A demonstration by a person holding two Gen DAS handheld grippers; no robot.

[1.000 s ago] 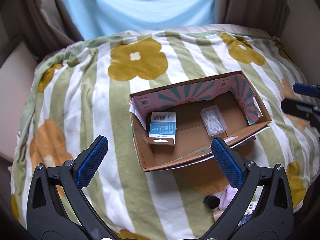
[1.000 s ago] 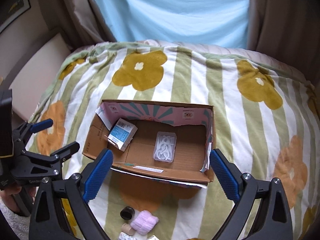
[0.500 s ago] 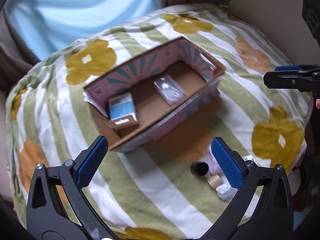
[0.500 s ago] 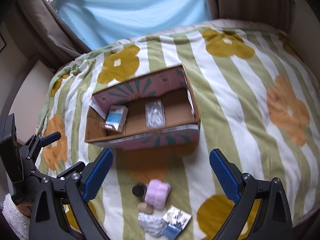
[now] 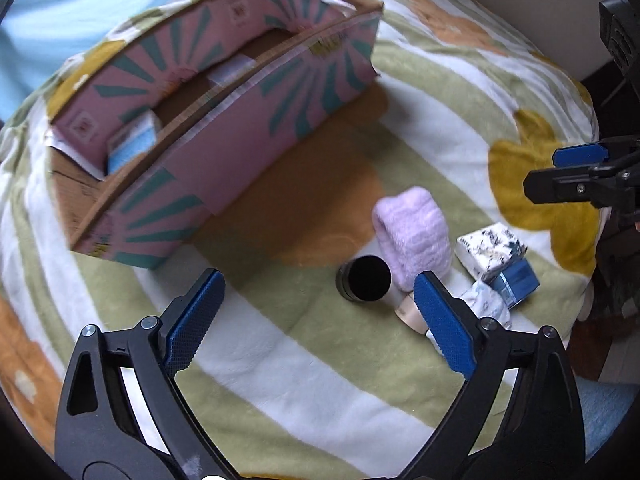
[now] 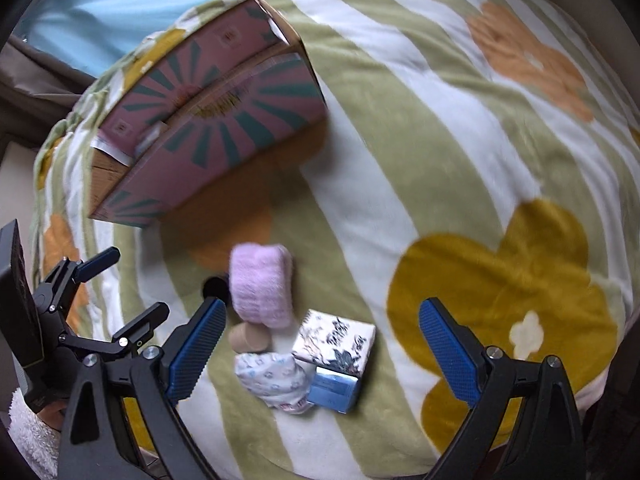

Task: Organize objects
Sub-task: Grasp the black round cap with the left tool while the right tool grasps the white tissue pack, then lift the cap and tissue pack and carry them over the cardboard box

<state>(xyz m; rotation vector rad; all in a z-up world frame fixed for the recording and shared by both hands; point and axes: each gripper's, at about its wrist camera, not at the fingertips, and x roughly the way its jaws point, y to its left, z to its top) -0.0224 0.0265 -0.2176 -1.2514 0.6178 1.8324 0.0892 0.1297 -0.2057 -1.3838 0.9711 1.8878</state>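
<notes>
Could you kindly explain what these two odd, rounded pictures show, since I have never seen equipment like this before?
A person holds two hand-held clamps, each with a fisheye camera looking along its blue-padded fingers. One picture comes from the left gripper, the other from the right gripper; both are open and hold nothing. Below is a flowered blanket with a pink cardboard box. Beside it lie a lilac fluffy cloth, a black round jar, a patterned white box and a small blue box.
</notes>
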